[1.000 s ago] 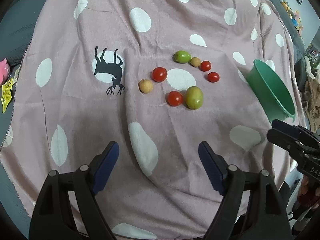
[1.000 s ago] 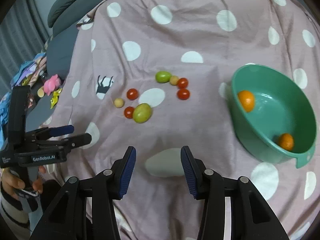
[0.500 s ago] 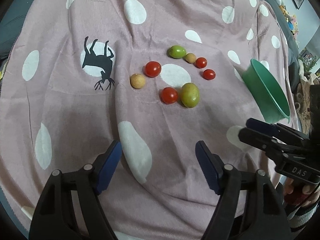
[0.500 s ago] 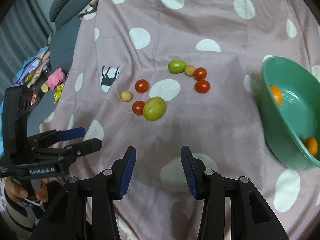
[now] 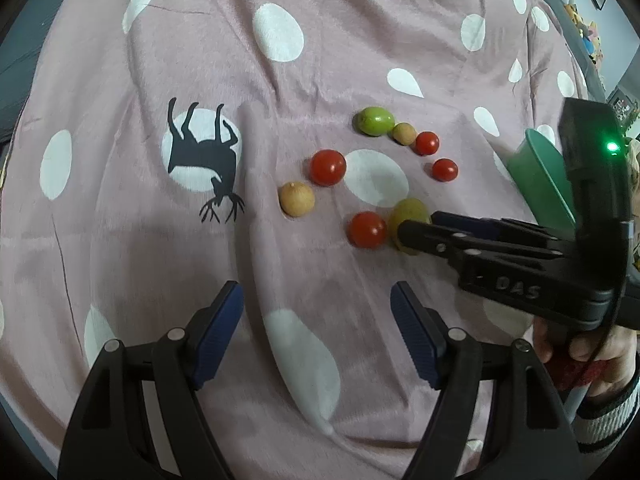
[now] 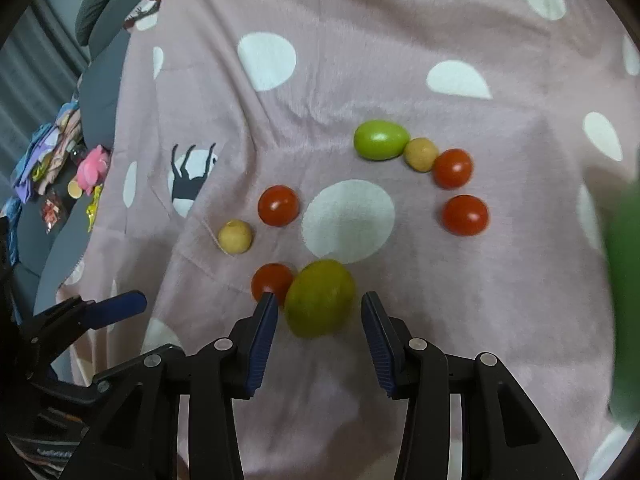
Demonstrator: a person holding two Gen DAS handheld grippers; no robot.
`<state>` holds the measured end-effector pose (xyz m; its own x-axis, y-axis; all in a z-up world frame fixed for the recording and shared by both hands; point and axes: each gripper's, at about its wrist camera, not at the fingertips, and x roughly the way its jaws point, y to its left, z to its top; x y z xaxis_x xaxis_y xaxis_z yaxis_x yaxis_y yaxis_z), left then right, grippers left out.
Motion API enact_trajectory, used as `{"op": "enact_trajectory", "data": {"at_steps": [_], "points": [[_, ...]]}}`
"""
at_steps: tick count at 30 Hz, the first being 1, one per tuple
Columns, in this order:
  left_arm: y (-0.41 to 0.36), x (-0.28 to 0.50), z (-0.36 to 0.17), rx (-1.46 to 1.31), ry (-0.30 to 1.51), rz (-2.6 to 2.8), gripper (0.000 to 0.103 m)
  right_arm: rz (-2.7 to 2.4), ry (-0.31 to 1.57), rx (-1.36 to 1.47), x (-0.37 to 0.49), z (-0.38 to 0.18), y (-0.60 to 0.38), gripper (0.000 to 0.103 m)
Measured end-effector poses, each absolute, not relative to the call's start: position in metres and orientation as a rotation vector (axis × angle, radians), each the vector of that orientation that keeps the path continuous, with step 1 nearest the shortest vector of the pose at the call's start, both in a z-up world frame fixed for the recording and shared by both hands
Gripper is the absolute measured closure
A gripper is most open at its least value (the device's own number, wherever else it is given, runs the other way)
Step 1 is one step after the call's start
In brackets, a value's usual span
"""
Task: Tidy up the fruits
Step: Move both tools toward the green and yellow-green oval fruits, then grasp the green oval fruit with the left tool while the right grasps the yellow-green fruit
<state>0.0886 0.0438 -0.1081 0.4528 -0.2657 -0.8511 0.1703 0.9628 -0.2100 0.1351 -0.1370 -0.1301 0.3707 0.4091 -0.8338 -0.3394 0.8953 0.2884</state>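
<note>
Several small fruits lie on a pink spotted blanket. A yellow-green fruit sits just ahead of my open right gripper, between its fingertips, touching a red tomato. The right gripper also shows in the left wrist view, over that fruit. Further off lie a green fruit, two tan fruits and three more tomatoes. My left gripper is open and empty, short of the fruits. The green bowl's rim shows at right.
The blanket carries a black deer print. Clothes and a pink toy lie off its left edge. The bowl is a green blur at the right of the right wrist view.
My right gripper has moved forward and left from near the bowl to the yellow-green fruit. My left gripper has moved closer to the fruits. Both stayed open.
</note>
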Motion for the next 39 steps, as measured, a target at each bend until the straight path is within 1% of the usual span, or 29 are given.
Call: {"op": "enact_trajectory", "data": {"at_steps": [2,6,13,20,25,27,34,37,38,39], "points": [[0.043,0.094,-0.108,-0.095,1.067,-0.274,0.028,0.486,1.096,0.083,0.139,-0.135,-0.136,0.062],[0.038,0.109,-0.110,-0.100,1.068,-0.284,0.028,0.484,1.070,0.082,0.143,-0.135,-0.142,0.064],[-0.001,0.154,-0.105,-0.039,1.067,-0.346,0.033,0.384,1.051,0.143,0.169,-0.133,-0.184,0.065],[-0.043,0.217,-0.116,0.016,1.080,-0.343,0.045,0.360,1.030,0.187,0.180,-0.135,-0.210,0.065],[-0.062,0.243,-0.127,0.067,1.088,-0.340,0.045,0.388,1.034,0.210,0.186,-0.136,-0.216,0.065],[-0.065,0.250,-0.132,0.079,1.095,-0.338,0.049,0.394,1.039,0.220,0.189,-0.135,-0.218,0.065],[-0.074,0.265,-0.140,0.102,1.114,-0.338,0.049,0.366,1.050,0.195,0.199,-0.134,-0.215,0.065],[-0.077,0.268,-0.141,0.105,1.107,-0.334,0.055,0.365,1.055,0.206,0.201,-0.134,-0.217,0.065],[-0.078,0.269,-0.140,0.112,1.101,-0.329,0.060,0.365,1.055,0.207,0.202,-0.133,-0.213,0.065],[-0.078,0.269,-0.140,0.115,1.099,-0.325,0.059,0.367,1.056,0.209,0.202,-0.133,-0.214,0.065]]}}
